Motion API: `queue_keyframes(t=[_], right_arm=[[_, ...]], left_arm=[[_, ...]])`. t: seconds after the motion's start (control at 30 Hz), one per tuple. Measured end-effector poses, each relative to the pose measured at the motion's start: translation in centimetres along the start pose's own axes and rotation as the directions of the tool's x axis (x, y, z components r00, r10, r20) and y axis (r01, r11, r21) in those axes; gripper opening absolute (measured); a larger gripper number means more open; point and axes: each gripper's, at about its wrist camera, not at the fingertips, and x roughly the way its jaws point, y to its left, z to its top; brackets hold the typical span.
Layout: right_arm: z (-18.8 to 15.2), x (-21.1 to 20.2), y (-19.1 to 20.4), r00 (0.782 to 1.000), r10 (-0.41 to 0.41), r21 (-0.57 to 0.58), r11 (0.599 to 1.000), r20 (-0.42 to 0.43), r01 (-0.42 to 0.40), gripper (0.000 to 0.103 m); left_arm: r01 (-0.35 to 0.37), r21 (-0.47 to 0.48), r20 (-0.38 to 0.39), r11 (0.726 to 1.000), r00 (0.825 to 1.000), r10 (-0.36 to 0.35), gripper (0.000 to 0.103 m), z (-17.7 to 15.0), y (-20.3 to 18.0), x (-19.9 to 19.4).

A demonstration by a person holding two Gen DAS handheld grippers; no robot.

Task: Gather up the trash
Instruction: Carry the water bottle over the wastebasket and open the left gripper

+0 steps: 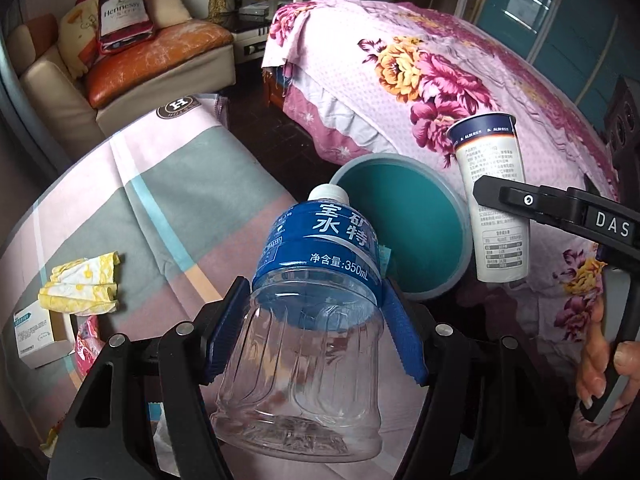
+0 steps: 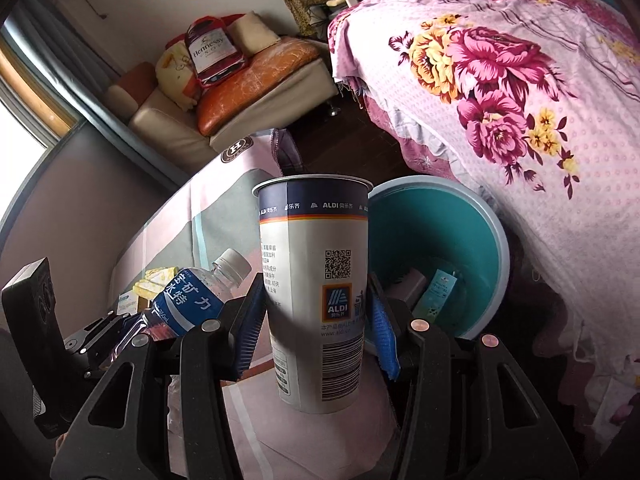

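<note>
My left gripper (image 1: 316, 320) is shut on an empty clear water bottle (image 1: 312, 320) with a blue label and white cap, held in the air in front of the teal bin (image 1: 432, 216). My right gripper (image 2: 316, 320) is shut on a white ALDI paper cup (image 2: 316, 292), upright, just left of the teal bin (image 2: 460, 232). In the left wrist view the cup (image 1: 496, 200) hangs at the bin's right side. In the right wrist view the bottle (image 2: 192, 300) shows at lower left. The bin holds a small carton (image 2: 434, 294) and another piece.
A striped cloth surface (image 1: 160, 208) at left carries crumpled yellow-white paper (image 1: 84, 284), a small white box (image 1: 36, 332) and a pink wrapper (image 1: 86, 344). A floral-covered bed (image 1: 460, 80) stands at right. A sofa (image 1: 152, 68) with cushions is at the back.
</note>
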Motion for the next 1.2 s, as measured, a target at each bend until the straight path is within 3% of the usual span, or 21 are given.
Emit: queue_keyframes(t=[0.43, 1.1, 1.2], right_arm=[[0.8, 1.4, -6.0, 0.998, -0.058, 0.074, 0.996, -0.010, 0.058, 0.047], [0.9, 3.8, -8.6, 0.992, -0.109, 0.098, 0.989, -0.064, 0.115, 0.047], [0.8, 4.1, -8.5, 0.991, -0.112, 0.096, 0.988, -0.073, 0.118, 0.047]], left_arm=[[0.042, 0.069, -0.106, 0.997, 0.994, -0.035, 0.068, 2.5, -5.7, 7.0], [0.086, 0.042, -0.160, 0.995, 0.984, -0.079, 0.069, 2.9, -6.7, 10.4], [0.093, 0.031, -0.155, 0.995, 0.984, -0.087, 0.074, 2.8, -6.5, 10.3]])
